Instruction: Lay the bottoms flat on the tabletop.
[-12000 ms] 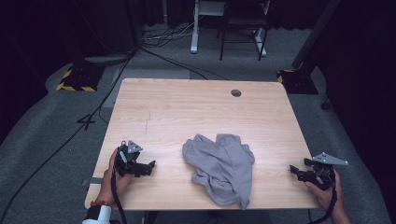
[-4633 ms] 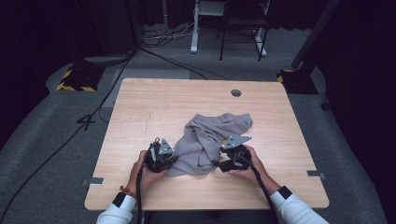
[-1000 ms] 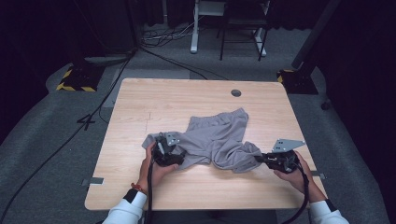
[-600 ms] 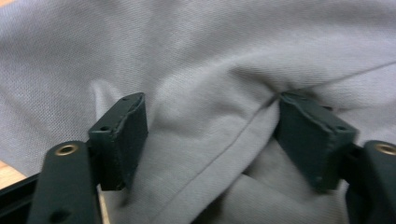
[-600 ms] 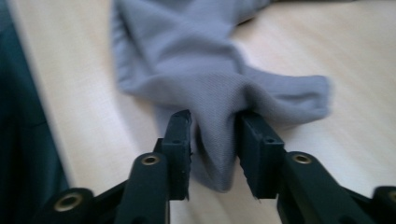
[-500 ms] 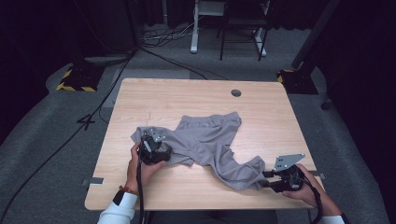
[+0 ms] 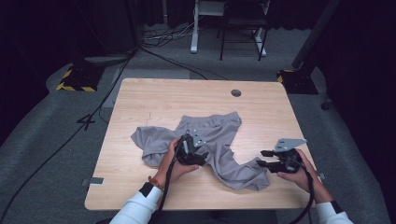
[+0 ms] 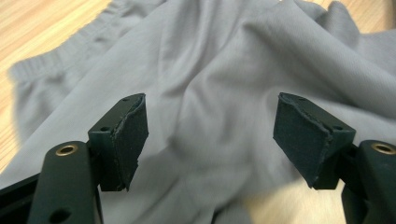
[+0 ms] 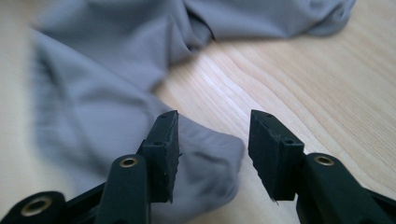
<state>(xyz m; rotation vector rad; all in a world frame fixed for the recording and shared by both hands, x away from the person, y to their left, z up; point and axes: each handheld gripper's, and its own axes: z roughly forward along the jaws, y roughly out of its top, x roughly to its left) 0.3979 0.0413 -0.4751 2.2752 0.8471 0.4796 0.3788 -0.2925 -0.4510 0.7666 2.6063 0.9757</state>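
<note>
- Grey soft knit shorts point(image 7: 205, 140) with a ribbed elastic waistband lie spread and wrinkled mid-table on the light wood-grain table point(image 7: 154, 95), one leg trailing toward your right.
- Your left gripper point(image 7: 198, 158) hovers over the crotch area; jaws wide apart, black rubber pads point(image 8: 128, 135) clear of the fabric.
- Your right gripper point(image 7: 262, 158) sits level just off the leg hem point(image 9: 210, 158); jaws have just been opening, half spread, gripping nothing.
</note>
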